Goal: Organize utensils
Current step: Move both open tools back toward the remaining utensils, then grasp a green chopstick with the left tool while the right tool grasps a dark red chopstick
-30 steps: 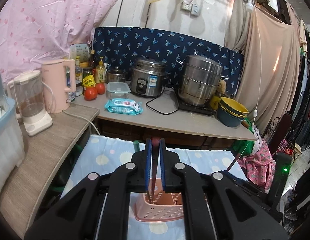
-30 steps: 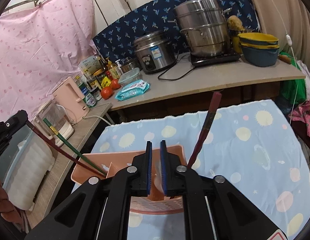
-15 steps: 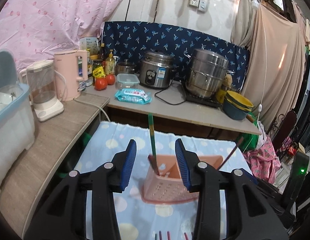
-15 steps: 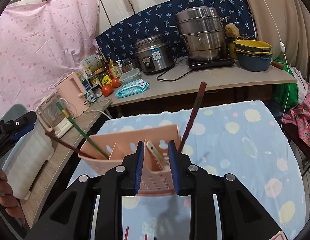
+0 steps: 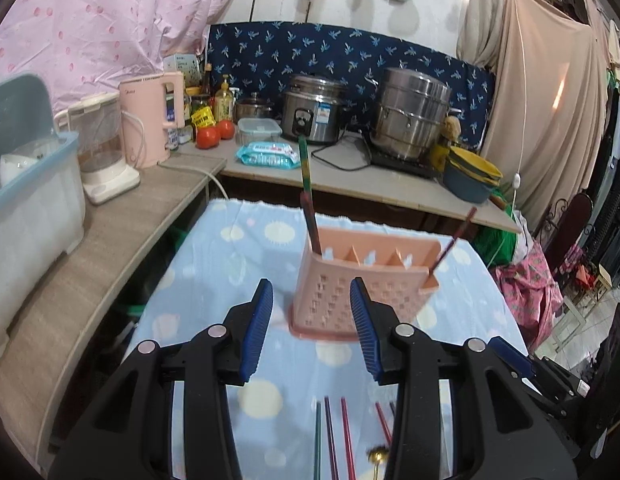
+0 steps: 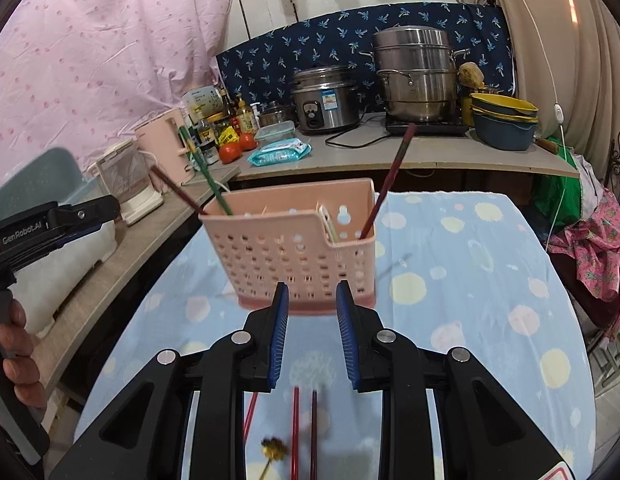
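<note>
A pink perforated utensil holder [image 5: 362, 280] [image 6: 297, 248] stands on the blue dotted tablecloth [image 5: 229, 248] [image 6: 470, 264]. A green chopstick [image 5: 305, 168] [image 6: 205, 176] and a dark red one [image 6: 177, 192] lean in its left end, another dark red chopstick [image 5: 454, 236] [image 6: 392, 172] in its right end, a pale utensil [image 6: 328, 220] in between. My left gripper [image 5: 312, 324] is open and empty just before the holder. My right gripper [image 6: 312, 332] is open and empty, also short of it. Several loose chopsticks [image 5: 334, 432] [image 6: 295, 424] and a gold-tipped utensil [image 6: 273, 450] lie on the cloth under the grippers.
A wooden side counter [image 5: 89, 240] on the left holds a blue-lidded bin [image 5: 25, 200], a blender [image 5: 105, 148] and a pink kettle [image 5: 149, 120]. The back counter [image 6: 390, 156] holds a rice cooker [image 6: 326, 100], a steel steamer pot [image 6: 418, 72], bowls [image 6: 504, 120], tomatoes and wipes.
Both grippers have opened and drawn back from the holder. The left one has let go of the chopstick it held, which now stands in the holder. Loose chopsticks have come into view below.
</note>
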`<state>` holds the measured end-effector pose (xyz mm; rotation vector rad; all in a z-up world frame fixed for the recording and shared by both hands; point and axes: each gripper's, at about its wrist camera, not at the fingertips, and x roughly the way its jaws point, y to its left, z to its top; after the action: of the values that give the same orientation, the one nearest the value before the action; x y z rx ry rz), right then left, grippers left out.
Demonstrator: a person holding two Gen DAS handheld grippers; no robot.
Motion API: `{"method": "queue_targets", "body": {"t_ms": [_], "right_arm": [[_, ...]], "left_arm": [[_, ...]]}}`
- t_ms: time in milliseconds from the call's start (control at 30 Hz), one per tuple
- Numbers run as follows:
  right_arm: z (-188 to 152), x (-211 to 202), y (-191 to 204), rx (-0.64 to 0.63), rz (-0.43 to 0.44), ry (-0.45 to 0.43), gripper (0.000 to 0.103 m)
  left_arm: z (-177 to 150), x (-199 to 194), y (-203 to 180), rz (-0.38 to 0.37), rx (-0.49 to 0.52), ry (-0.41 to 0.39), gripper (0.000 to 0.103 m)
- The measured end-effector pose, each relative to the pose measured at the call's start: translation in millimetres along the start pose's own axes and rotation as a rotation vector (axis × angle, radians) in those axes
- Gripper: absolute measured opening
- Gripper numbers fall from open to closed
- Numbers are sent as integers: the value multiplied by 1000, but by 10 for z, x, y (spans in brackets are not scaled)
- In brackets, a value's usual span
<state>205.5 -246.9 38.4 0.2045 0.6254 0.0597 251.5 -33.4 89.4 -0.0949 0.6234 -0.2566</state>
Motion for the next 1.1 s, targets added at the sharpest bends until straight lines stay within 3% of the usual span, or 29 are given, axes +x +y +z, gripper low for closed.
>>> {"method": "queue_targets", "body": {"t_ms": [667, 1100], "right_arm": [[-1282, -473, -10, -21, -95, 153, 25], [-1802, -580, 17, 11, -78, 245, 25]], "left_arm": [[-1389, -190, 154, 8, 3, 214, 38], [-1953, -310, 120, -4, 20, 311, 38]]}}
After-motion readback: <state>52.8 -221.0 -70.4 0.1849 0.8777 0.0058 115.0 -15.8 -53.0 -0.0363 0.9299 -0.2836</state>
